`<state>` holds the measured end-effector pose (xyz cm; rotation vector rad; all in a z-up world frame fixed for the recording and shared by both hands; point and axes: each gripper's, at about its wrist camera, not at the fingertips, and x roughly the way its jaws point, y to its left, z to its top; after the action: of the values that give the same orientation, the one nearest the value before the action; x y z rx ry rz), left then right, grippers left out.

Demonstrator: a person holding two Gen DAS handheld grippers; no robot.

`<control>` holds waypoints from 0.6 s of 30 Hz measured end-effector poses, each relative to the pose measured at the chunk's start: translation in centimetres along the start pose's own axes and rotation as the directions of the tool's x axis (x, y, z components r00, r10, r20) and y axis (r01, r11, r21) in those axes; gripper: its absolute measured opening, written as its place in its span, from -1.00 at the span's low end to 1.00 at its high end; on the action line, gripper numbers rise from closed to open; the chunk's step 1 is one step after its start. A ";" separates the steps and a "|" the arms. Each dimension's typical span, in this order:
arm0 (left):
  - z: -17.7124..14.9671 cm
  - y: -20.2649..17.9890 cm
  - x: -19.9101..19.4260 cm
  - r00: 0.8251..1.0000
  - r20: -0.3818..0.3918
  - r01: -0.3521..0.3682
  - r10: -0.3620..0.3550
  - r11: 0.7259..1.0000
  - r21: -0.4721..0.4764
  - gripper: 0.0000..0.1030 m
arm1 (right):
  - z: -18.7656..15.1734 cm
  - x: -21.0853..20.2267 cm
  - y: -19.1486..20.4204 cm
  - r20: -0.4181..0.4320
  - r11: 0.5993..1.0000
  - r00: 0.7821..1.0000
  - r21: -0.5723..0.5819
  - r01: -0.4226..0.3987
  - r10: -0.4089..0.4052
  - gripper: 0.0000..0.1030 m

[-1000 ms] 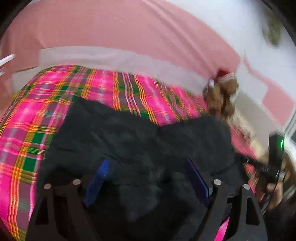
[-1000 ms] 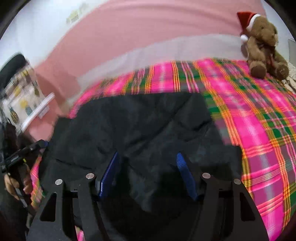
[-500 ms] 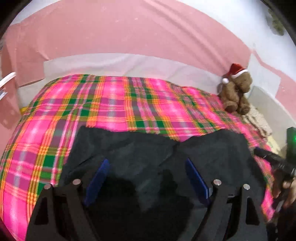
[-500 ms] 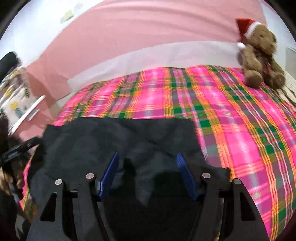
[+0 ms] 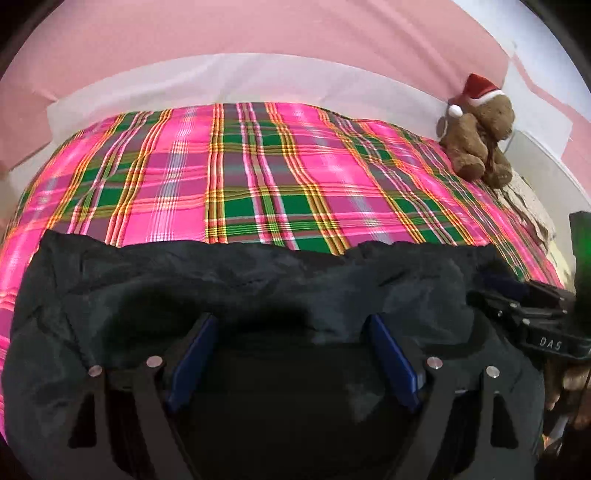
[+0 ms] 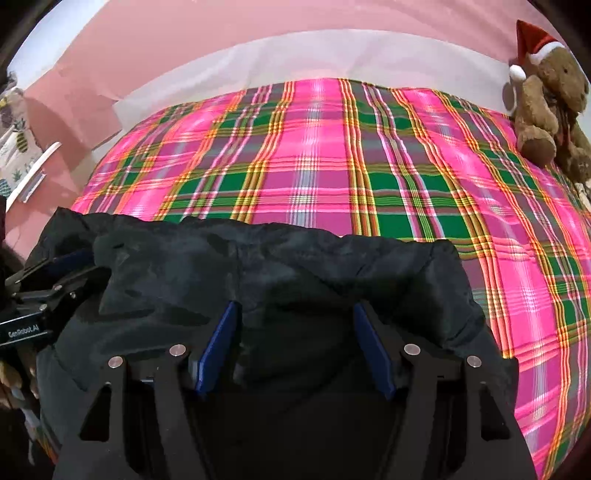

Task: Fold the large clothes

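A large black padded garment of slightly shiny fabric (image 5: 258, 295) lies along the near edge of a bed covered in a bright pink, green and yellow plaid blanket (image 5: 258, 177). Its far edge runs in a rumpled but fairly straight line across the blanket, likely the crease of a fold, though the dark cloth hides its layers.

The left gripper (image 5: 291, 350), black with blue pads, hangs over the garment's left half with its fingers well apart and dark fabric showing between them. Whether the cloth is only lying beneath or touching the pads cannot be told. The right gripper (image 6: 295, 347) sits the same way over the right half, jaws spread wide and clamped on nothing. In each camera the other tool appears at the side, near an outer end of the garment's far edge.

The two tools being level and side by side suggests the person is working the wide garment symmetrically, one hand per side, so a fold stays square.

A brown plush teddy bear in a red and white Santa hat (image 5: 480, 140) sits at the far right corner, well clear of the work. Behind the bed runs a white band and a pale pink wall (image 5: 258, 33).
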<state>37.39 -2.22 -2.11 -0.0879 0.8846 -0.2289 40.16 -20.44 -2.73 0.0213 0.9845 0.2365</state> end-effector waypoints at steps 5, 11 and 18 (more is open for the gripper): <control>0.5 1.3 -2.8 0.999 0.038 -0.029 0.029 1.000 0.002 0.63 | -0.2 -2.6 -1.0 0.054 0.999 0.998 0.027 -0.018 0.017 0.26; 0.9 7.2 -2.7 0.988 0.035 -0.151 0.152 0.988 -0.016 0.60 | -0.4 -2.2 -4.1 0.042 0.993 0.995 0.081 0.089 -0.092 0.26; -0.5 8.7 0.0 0.987 0.049 -0.151 0.154 0.986 -0.069 0.61 | -0.8 1.2 -5.5 -0.011 0.988 0.993 0.102 0.120 -0.120 0.26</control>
<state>38.40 6.23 -3.84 -0.0859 0.8403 -0.0545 41.17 -25.63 -4.87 0.0548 0.9986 0.0755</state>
